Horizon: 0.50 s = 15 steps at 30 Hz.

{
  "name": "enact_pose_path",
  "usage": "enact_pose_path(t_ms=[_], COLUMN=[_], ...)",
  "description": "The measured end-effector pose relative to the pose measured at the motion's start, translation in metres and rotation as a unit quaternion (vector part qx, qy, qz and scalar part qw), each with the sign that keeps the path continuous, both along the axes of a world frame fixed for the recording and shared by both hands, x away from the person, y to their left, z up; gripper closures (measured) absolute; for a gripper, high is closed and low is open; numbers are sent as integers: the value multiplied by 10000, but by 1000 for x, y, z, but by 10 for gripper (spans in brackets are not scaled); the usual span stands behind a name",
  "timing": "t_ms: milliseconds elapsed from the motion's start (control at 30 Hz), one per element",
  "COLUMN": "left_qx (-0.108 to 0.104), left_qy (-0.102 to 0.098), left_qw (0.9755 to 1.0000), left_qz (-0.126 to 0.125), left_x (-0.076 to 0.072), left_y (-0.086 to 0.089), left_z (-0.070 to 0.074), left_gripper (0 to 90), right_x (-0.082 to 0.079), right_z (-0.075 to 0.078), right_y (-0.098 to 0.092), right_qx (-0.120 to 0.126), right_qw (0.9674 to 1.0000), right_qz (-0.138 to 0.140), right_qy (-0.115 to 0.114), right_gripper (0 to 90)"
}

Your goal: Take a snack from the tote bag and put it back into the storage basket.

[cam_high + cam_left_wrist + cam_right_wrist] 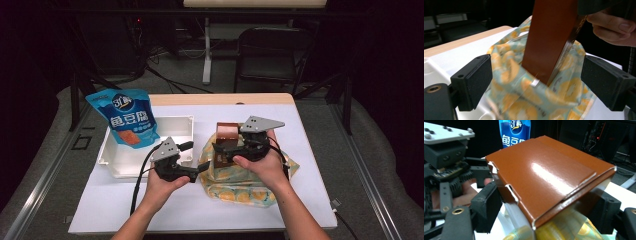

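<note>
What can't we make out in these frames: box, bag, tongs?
- Brown box: lower end hidden inside the orange-print bag, left gripper view.
- Right tongs: pad contact covered by the box, right gripper view.
- Blue pouch: top cut off by the frame edge.
- White tray: interior partly behind the pouch, high view.

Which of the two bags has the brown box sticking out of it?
The orange-patterned bag, lying on the table beside the white tray. The blue bag stands leaning in that tray with no box in it.

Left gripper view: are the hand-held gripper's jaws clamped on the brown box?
No. The brown box stands farther off between the jaws, which are wide apart, its lower end in the orange-patterned bag.
</note>
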State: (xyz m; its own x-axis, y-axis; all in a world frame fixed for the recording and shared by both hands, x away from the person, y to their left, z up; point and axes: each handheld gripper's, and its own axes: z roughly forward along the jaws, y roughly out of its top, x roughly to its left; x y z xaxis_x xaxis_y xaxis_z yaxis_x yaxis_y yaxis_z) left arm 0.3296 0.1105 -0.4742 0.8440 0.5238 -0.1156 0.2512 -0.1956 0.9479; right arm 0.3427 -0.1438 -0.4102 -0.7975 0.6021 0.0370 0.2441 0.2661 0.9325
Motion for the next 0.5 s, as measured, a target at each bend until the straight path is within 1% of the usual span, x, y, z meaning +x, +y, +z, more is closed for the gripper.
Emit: enact_pose_path(t_ms=[133, 200, 233, 300, 333, 367, 433, 500], left_qx=[72, 69, 79, 75, 28, 42, 15, -12], left_qy=[-14, -20, -8, 9, 5, -5, 39, 22], left_qw=[9998, 9998, 9996, 9995, 9994, 9993, 9991, 9989], left_qz=[-191, -205, -261, -314, -332, -358, -424, -471], left_x=[2, 2, 3, 5, 5, 6, 7, 7], left_y=[-15, -21, -23, -27, -29, -31, -34, -35], left_z=[1, 1, 1, 2, 2, 3, 3, 3], left_gripper=[81, 73, 71, 69, 73, 80, 83, 93], right_x=[-3, -4, -5, -6, -7, -8, -10, -12], right_z=[4, 6, 8, 10, 11, 13, 14, 16], right_y=[-1, -2, -3, -3, -3, -3, -2, 0], right_qx=[31, 55, 81, 76, 82, 84, 75, 74], right_qw=[10000, 9999, 9999, 9998, 9998, 9998, 9996, 9995], right_qz=[56, 98, 111, 156, 169, 190, 247, 294], right_qy=[-13, -14, -13, -25, -32, -41, -58, -68], right_gripper=[216, 217, 217, 217, 217, 217, 217, 217])
